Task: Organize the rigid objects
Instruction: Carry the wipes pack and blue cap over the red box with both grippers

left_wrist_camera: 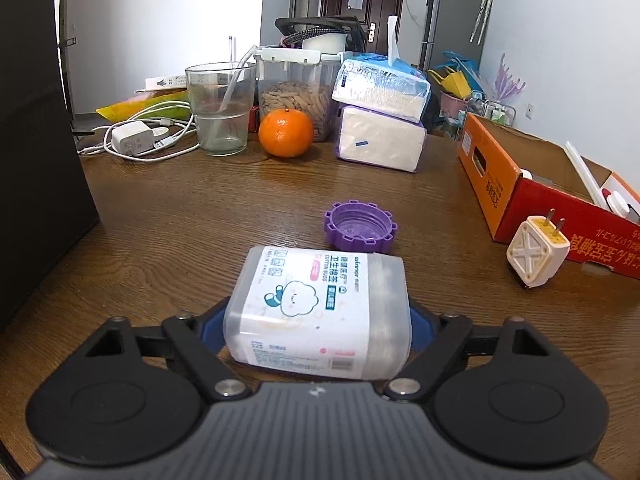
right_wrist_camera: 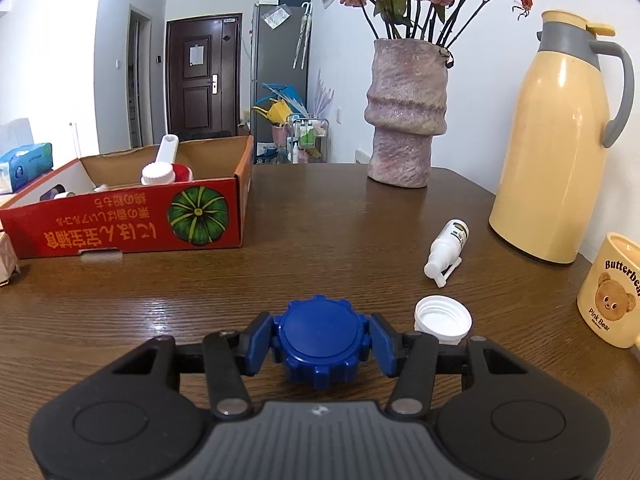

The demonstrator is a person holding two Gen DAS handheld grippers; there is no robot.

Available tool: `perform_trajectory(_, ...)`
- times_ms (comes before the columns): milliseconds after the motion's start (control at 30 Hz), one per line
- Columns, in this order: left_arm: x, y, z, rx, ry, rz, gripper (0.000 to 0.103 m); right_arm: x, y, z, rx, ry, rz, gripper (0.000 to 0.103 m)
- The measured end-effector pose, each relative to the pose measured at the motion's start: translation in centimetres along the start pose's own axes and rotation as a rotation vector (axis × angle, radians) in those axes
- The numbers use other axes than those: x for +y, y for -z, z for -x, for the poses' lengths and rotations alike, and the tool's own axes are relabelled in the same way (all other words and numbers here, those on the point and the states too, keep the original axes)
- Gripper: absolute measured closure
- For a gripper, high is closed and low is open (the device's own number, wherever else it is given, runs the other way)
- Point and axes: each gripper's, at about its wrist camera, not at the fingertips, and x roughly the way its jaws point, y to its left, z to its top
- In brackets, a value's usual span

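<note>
— Blue cap (right_wrist_camera: 323, 338) on the wooden table (right_wrist_camera: 320, 216), sitting between the right gripper (right_wrist_camera: 322, 345) fingers, pads pressed against its ridged edge on both sides: clenched on it.
— And on the left?
— Cotton swab box (left_wrist_camera: 318, 314) lying flat, long axis crosswise, spanning the left gripper (left_wrist_camera: 318, 326). Blue pads at both ends, seemingly touching; grasped, by the look of it.
— Destination?
— Likely the red cardboard box (right_wrist_camera: 132, 220), ahead and to the left of the right gripper, to the right of the left one. Nearer the right hand, probably.
</note>
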Motion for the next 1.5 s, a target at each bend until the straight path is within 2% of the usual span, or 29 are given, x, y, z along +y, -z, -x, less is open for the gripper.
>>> perform_trajectory(333,-0.4,0.2,1.1,-0.047,-0.016,-0.023,0.02,0.2,0.2,0.8,-0.024,0.014,-0.025,0.051)
perform_trajectory(833,-1.8,0.5,4.1,-0.12,0.003,0.024,0.02,1.1,0.6,2.3,-0.063,-0.02,-0.032,0.051)
perform_trajectory(967,-2.8,0.9,5.2,-0.148,-0.011,0.019,0.02,1.4,0.7,2.7,-0.072,-0.036,-0.034,0.051)
perform_trajectory(1367,-6.9,2.3,8.5,-0.196,0.053,-0.002,0.02,3.6,1.1,5.0,-0.107,-0.114,-0.026,0.051)
perform_trajectory(1500,-8.5,2.8,10.0,-0.233,0.059,-0.011,0.02,4.3,1.2,6.0,-0.121,-0.141,-0.026,0.051)
